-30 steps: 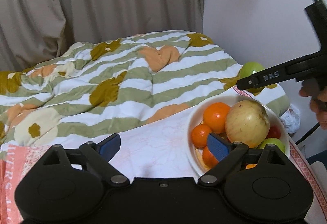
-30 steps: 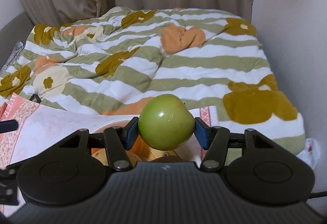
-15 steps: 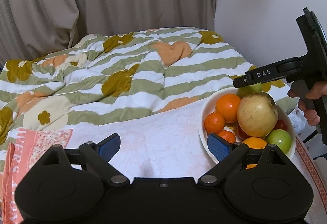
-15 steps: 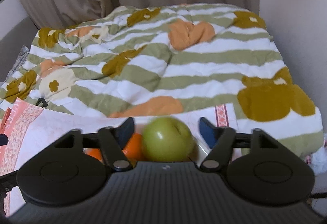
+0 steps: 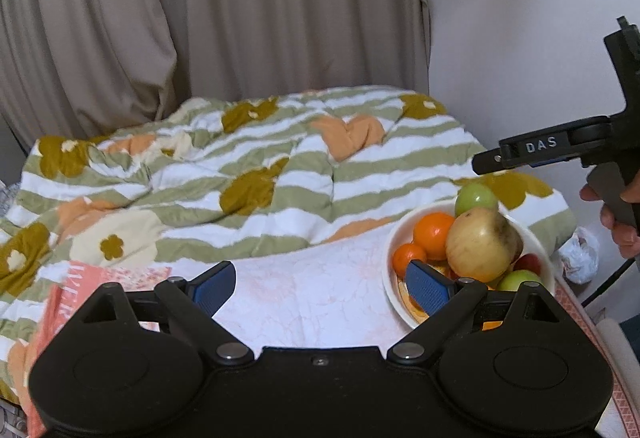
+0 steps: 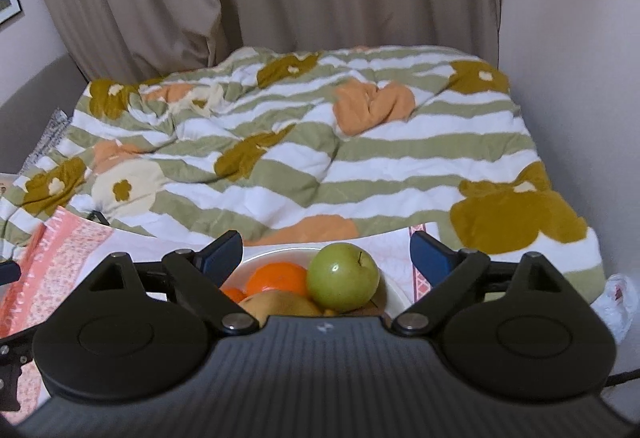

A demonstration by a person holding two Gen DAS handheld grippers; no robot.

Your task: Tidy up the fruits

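Note:
A white bowl (image 5: 390, 250) on the pale cloth holds oranges (image 5: 434, 234), a big yellowish fruit (image 5: 482, 244), a small red fruit and two green apples. One green apple (image 6: 343, 276) lies at the bowl's far rim (image 5: 476, 198), free of my right gripper (image 6: 326, 256), whose jaws are still opening wide above it. In the left wrist view the right gripper (image 5: 496, 160) hovers over the bowl, held by a hand (image 5: 618, 226). My left gripper (image 5: 320, 284) stands open and empty over the cloth, its right finger in front of the bowl's near rim.
A striped, flowered quilt (image 5: 260, 174) covers the bed behind the cloth. Beige curtains (image 5: 200, 18) and a white wall (image 5: 520, 18) close the back. A pink printed cloth (image 5: 60, 302) lies at the left. A crumpled white bag (image 5: 580, 258) sits right of the bowl.
My right gripper opened and let the green apple drop into the bowl, then rose and drew back. My left gripper lifted and pulled back, staying open.

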